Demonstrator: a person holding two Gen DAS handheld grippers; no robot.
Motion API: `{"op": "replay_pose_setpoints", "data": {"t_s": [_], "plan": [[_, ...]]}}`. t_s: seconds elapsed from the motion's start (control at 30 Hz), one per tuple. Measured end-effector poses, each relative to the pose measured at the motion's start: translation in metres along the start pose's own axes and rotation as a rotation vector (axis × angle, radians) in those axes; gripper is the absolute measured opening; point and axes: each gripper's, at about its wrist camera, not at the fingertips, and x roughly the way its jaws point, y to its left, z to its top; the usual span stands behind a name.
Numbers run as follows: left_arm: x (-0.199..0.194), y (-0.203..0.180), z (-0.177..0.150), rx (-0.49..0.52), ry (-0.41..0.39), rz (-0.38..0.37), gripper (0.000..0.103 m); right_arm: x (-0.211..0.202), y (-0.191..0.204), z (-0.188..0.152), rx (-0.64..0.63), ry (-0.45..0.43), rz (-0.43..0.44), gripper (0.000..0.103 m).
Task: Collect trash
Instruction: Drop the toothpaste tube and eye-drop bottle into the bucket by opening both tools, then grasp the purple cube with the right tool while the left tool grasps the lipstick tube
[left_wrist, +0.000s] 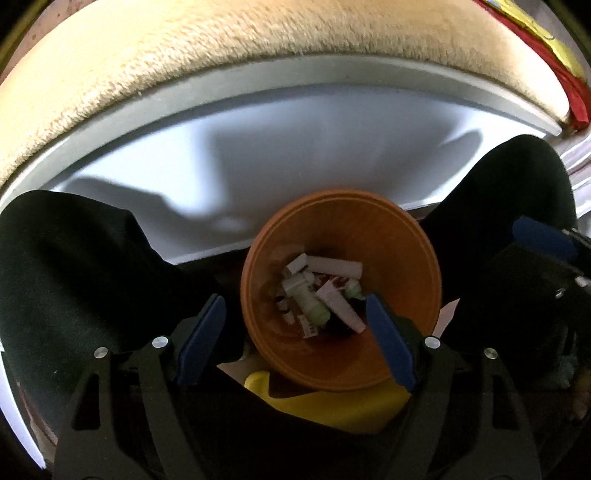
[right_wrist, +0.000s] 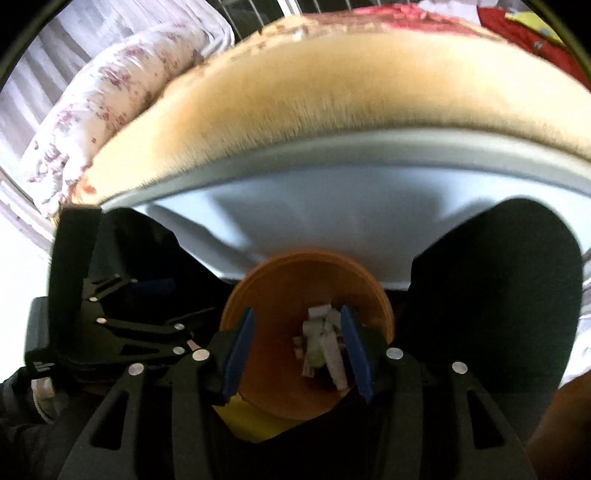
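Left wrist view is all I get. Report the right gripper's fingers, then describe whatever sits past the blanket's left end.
Observer: The right gripper has its fingers apart over the orange bin, with nothing gripped.
Operator: Now the blanket's left end.
Observer: A rolled floral quilt lies against the cream blanket there.
Operator: Look behind the quilt.
Observer: Pale striped curtains hang behind it.

Small scraps (left_wrist: 321, 291) inside the orange bin (left_wrist: 417, 258) are too blurred to identify.
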Motion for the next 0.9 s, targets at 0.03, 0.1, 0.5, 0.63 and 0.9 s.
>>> {"op": "replay_pose_setpoints", "data": {"t_s": [0.03, 0.1, 0.5, 0.63, 0.9], "plan": [[-0.005, -0.001, 0.003, -0.001, -0.015, -0.005, 0.077, -0.007, 0.001, 0.002, -0.009, -0.021, 0.007, 0.049], [-0.019, 0.002, 0.005, 0.005, -0.06, -0.023, 0.077, -0.024, 0.004, 0.013, -0.032, -0.079, 0.017, 0.049], [-0.115, 0.004, 0.055, 0.058, -0.397, -0.067, 0.084, -0.031, -0.016, 0.189, -0.191, -0.312, -0.085, 0.06], [-0.108, 0.014, 0.066, 0.009, -0.39, -0.106, 0.084, 0.012, -0.023, 0.243, -0.22, -0.276, -0.111, 0.06], [-0.093, 0.024, 0.074, -0.022, -0.349, -0.119, 0.084, 0.065, -0.022, 0.29, -0.267, -0.16, -0.121, 0.06]]}}
